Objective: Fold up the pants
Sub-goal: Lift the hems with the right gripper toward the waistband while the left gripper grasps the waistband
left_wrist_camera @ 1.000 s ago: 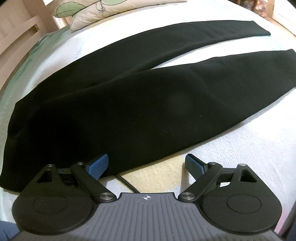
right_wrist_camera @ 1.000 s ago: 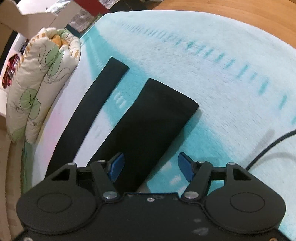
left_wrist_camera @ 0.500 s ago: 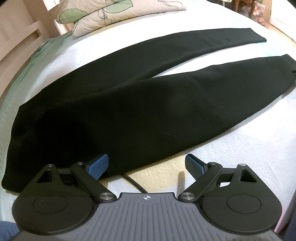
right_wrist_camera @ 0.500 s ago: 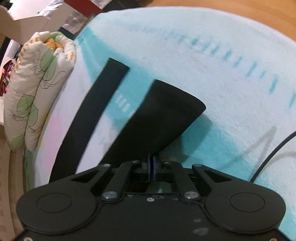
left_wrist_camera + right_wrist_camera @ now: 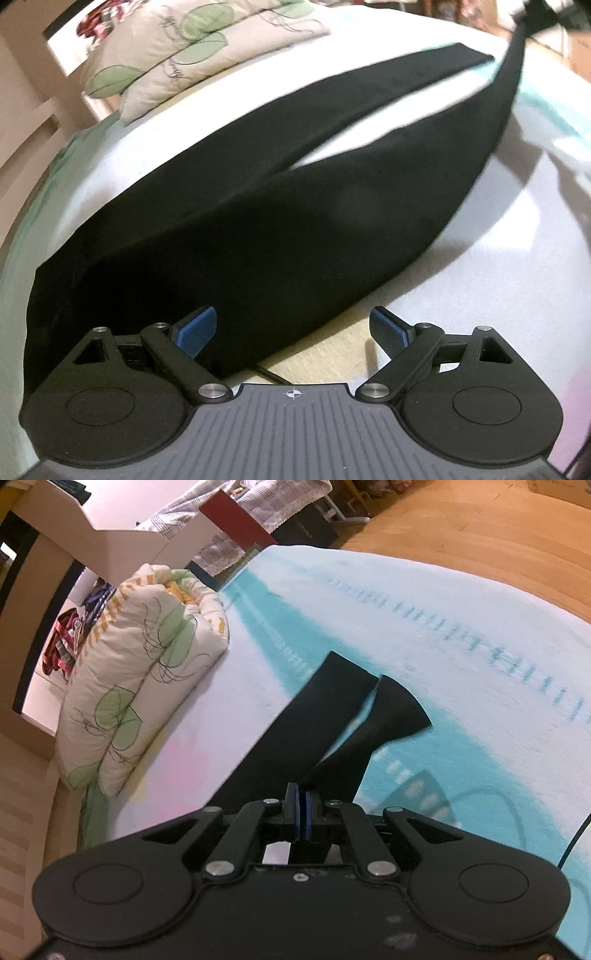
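Two long legs make up the black pants (image 5: 258,236), a plain, matte, dark cloth with no visible seams or pockets, spread flat on the bed (image 5: 498,280). Their long axis runs along the bed, past the folded quilt (image 5: 192,62): the wide waist end lies nearest the left gripper (image 5: 291,328), and the legs stretch away from it, splitting into a narrow V with pale sheet showing between them. The leg closer to the quilt lies flat with its square cuff on the sheet. The other leg's cuff is lifted off the bed, pinched between the closed blue pads (image 5: 295,814) of the right gripper (image 5: 303,812), so the cloth rises in a twisted, flaring fold above the turquoise part of the bed.

The left gripper hovers at the waist end with its fingers spread wide and nothing between them; its left pad sits in front of the dark cloth.

Cloth detail at the waist is lost in blackness, and the waistband's edge is cut off behind the left gripper's body. From the left wrist view the raised cuff is blurred at the frame's top corner. A thin black cable (image 5: 269,374) peeks out beside the waist.
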`<state>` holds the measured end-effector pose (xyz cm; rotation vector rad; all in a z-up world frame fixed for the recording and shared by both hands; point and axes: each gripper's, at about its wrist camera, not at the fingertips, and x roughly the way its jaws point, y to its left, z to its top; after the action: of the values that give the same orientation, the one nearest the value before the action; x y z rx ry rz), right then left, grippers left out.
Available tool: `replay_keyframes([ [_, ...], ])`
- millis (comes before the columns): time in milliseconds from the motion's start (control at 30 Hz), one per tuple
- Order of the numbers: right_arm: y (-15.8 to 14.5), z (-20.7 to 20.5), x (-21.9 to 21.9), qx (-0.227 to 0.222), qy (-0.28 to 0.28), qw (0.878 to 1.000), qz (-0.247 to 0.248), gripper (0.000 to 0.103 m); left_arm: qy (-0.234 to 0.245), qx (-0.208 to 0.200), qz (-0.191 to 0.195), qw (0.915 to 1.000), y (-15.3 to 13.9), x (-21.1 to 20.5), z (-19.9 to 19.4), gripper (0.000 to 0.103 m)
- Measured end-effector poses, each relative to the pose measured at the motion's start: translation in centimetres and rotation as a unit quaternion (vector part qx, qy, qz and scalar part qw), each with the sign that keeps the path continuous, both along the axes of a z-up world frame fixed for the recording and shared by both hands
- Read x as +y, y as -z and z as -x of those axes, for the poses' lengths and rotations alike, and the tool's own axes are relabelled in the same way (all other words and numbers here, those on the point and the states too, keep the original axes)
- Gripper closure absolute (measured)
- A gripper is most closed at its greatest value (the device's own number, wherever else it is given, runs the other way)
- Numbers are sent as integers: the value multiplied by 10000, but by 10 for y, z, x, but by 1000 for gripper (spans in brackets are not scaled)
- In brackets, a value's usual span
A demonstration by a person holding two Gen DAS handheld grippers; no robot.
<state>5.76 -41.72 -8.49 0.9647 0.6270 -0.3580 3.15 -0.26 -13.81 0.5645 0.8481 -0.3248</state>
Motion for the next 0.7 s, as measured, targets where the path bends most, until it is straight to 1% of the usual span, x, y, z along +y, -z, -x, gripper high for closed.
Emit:
replay_keyframes([
  [33,-2,-1,0,-23,13,10000,-2,98,42,-6,-98,9999,3,-1,0,13],
  [67,-3,-1,2,-35,37,10000,0,98,62,-8,-207,9998,6,-2,-1,20],
  [100,-4,-2,2,-36,67,10000,0,98,110,-8,-245,9996,9,-2,-1,25],
  [133,-4,-2,2,-32,97,9999,-2,98,169,5,-142,9998,9,0,-1,35],
  [167,-4,-2,2,-23,101,9999,-7,97,195,57,-3,9998,7,2,-3,56],
  [200,-3,-1,1,-1,123,9999,-8,97,190,188,154,9995,6,5,-6,69],
  [233,-2,0,1,30,151,9999,-3,97,176,354,308,9987,6,8,-11,89],
  [267,0,0,1,62,164,9998,-4,97,127,433,415,9981,4,11,-15,93],
  [400,6,-5,2,187,210,9996,92,97,-26,681,988,9928,-18,27,-36,96],
  [533,10,-17,5,325,154,9987,350,97,-26,598,1243,9904,-45,35,-62,96],
  [600,12,-25,5,319,151,9987,379,97,-50,553,1363,9891,-59,37,-80,96],
  [700,13,-41,3,298,170,9985,427,97,-115,579,1525,9865,-70,38,-106,96],
])
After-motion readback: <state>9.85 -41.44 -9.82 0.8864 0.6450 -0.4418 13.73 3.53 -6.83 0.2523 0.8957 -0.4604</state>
